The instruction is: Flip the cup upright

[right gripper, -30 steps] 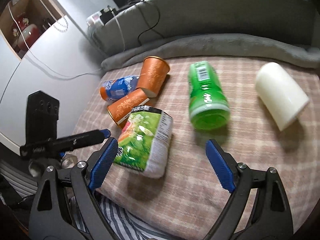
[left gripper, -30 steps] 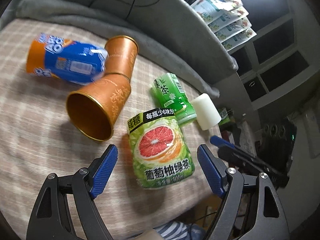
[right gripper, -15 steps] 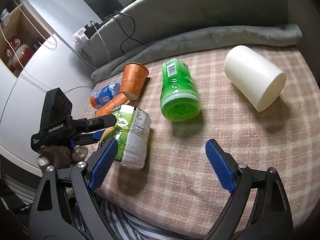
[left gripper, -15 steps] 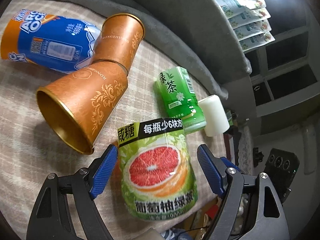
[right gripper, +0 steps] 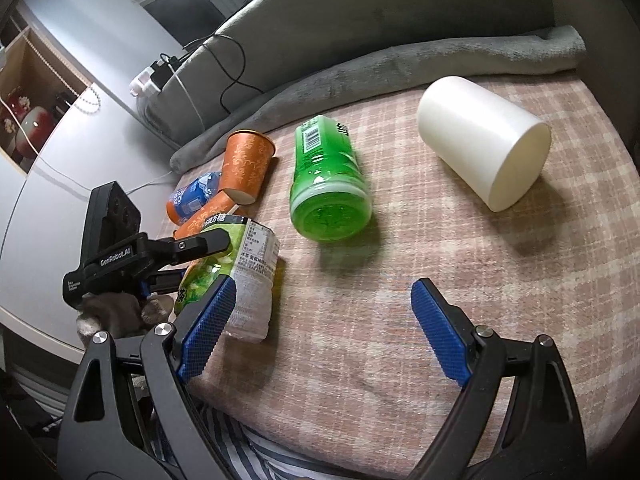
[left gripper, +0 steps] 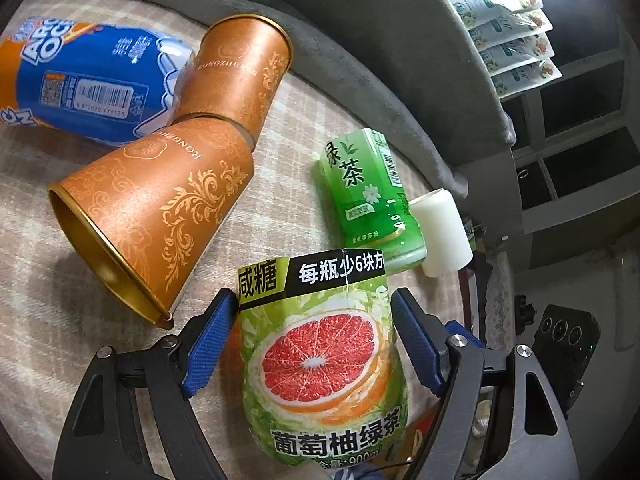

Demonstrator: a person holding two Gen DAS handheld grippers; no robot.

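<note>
The left claw (left gripper: 310, 340) has its blue pads on either side of the grapefruit tea bottle (left gripper: 324, 364), which lies on its side at the near edge of the plaid cloth (left gripper: 36, 300). The pads sit right against the label, but whether they are pressing it or only flanking it cannot be told. From the right wrist view the same bottle (right gripper: 240, 272) lies with the left claw (right gripper: 188, 246) reaching over it from the left.

The right claw (right gripper: 320, 332) hangs open above bare plaid cloth (right gripper: 400, 320), holding nothing, its fingers well apart.

Just beyond the grapefruit bottle, to its left, a copper cup (left gripper: 156, 216) lies on its side with its open mouth turned toward the left wrist camera. A second copper cup (left gripper: 240, 72) lies behind it, the base of one touching the wall of the other. A blue and orange bottle (left gripper: 80, 80) lies against them on the far left.

To the right lies a green tea bottle (left gripper: 368, 196), also on its side, and just beside it a white cup (left gripper: 442, 232) on its side. In the right wrist view the white cup (right gripper: 480, 140) lies well apart from the green bottle (right gripper: 326, 188).

A grey blanket (right gripper: 360, 80) runs along the far edge of the cloth.
</note>
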